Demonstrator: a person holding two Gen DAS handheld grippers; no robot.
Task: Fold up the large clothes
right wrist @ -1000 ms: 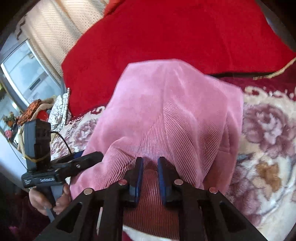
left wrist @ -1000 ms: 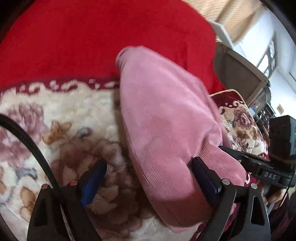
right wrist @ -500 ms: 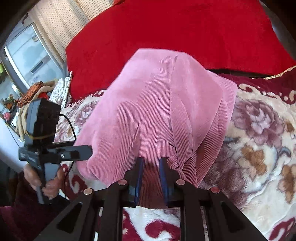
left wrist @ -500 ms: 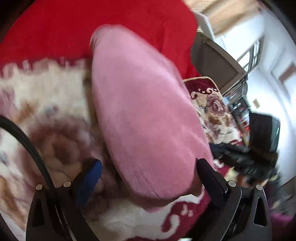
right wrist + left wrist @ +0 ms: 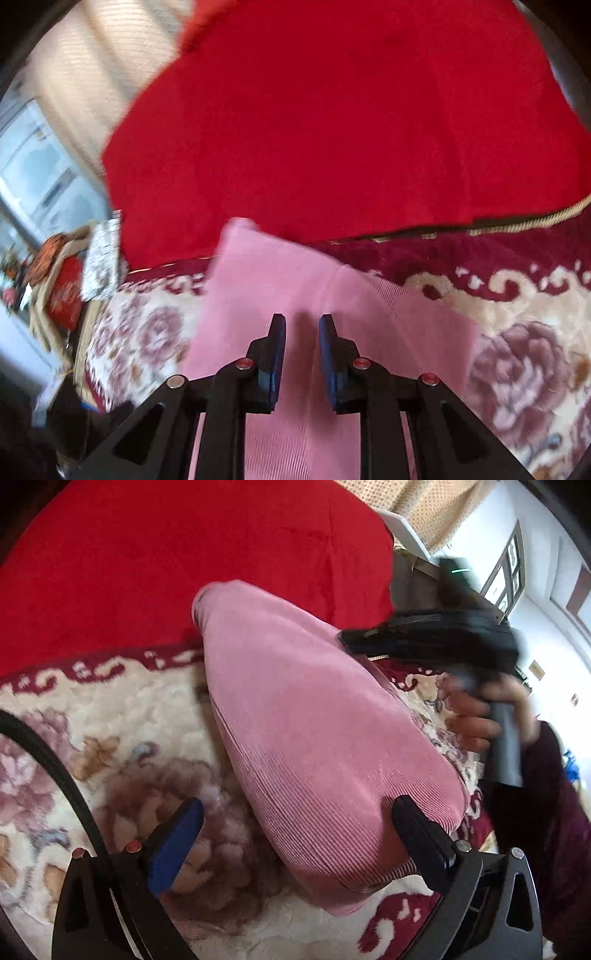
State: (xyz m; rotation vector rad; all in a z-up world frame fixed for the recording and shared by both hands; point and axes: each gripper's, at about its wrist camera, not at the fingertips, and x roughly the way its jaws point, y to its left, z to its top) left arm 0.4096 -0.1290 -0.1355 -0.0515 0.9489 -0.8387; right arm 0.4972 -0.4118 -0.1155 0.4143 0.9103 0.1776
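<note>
Pink corduroy garment (image 5: 314,746), one piece, stretches lengthwise away from the wide-open left gripper (image 5: 295,845) across the floral blanket (image 5: 92,746), beneath the slightly parted, empty right gripper (image 5: 302,360).

Pink ribbed garment (image 5: 314,738) on a cream, maroon-flowered blanket (image 5: 110,738) beside red cloth (image 5: 351,129).

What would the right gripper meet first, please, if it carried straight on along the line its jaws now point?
Most likely the pink corduroy garment: the right gripper points along it, jaws slightly apart, fabric filling the gap. Past its far edge lies the red cushion, though blur leaves the depth uncertain.
</note>
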